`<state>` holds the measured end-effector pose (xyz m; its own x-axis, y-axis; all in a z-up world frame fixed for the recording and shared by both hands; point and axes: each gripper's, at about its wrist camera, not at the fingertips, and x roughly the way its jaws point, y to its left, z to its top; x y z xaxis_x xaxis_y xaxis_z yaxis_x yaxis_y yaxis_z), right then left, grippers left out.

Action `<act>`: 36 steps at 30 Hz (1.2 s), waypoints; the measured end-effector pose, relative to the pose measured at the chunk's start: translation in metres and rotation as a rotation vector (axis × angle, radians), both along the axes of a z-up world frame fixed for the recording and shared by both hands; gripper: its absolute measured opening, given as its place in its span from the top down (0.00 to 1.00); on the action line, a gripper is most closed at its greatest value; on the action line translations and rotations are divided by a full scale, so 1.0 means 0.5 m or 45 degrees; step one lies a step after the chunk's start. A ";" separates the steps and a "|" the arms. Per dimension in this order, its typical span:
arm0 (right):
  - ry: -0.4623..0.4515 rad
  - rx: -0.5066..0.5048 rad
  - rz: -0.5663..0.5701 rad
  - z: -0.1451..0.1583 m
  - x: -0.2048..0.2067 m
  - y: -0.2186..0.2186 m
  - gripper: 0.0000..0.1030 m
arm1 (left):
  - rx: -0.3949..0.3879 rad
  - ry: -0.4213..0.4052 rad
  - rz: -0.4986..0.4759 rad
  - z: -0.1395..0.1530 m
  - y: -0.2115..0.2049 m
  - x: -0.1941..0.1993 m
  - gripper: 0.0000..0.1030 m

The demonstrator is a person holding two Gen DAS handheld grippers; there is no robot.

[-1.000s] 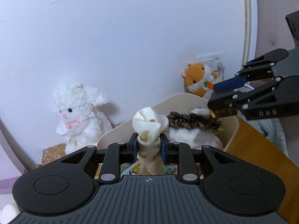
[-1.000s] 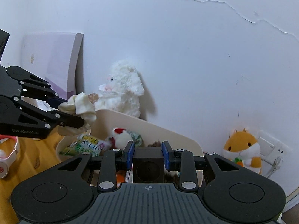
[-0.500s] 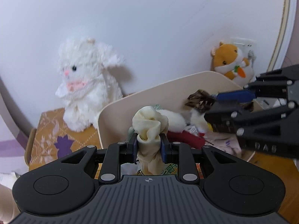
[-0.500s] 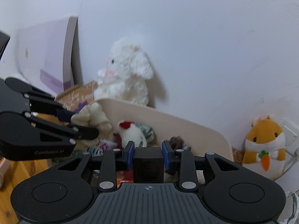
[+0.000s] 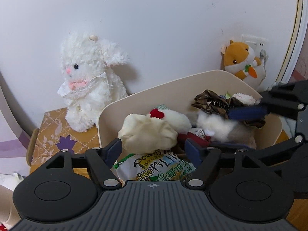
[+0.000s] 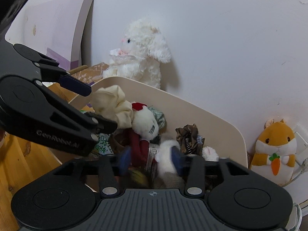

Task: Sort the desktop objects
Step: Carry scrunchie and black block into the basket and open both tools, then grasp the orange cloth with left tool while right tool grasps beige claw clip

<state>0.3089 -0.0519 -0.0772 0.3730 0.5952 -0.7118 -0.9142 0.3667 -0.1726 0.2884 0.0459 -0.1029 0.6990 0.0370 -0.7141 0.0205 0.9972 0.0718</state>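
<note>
The cream scrunchie (image 5: 148, 132) is seen lying on the pile inside the beige bin (image 5: 173, 88), directly between and just beyond the fingers of the left gripper (image 5: 154, 150), whose jaws are opening and no longer press on it. The right gripper (image 6: 152, 159) is held over the bin's right half, its jaws likewise opening with nothing gripped between them. Both pieces are judged released, so a straight withdrawal up and back is called for, the left being nearer the scrunchie.
</note>
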 end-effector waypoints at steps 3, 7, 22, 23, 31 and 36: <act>-0.027 0.013 0.013 0.008 -0.009 -0.012 0.34 | -0.002 -0.014 -0.003 0.007 -0.005 -0.008 0.27; -0.039 0.048 0.043 0.021 -0.022 -0.039 0.25 | -0.024 -0.035 0.021 0.019 -0.006 -0.022 0.26; 0.010 0.082 -0.029 0.034 -0.014 -0.181 0.07 | -0.134 -0.004 0.102 0.030 -0.042 -0.111 0.24; 0.019 0.081 -0.039 0.030 -0.014 -0.192 0.05 | -0.148 0.003 0.107 0.026 -0.047 -0.120 0.24; 0.185 0.014 -0.146 -0.039 0.006 -0.248 0.00 | -0.273 0.113 0.164 -0.027 -0.085 -0.168 0.24; 0.276 -0.025 -0.210 -0.091 0.005 -0.263 0.00 | -0.286 0.192 0.194 -0.073 -0.107 -0.168 0.24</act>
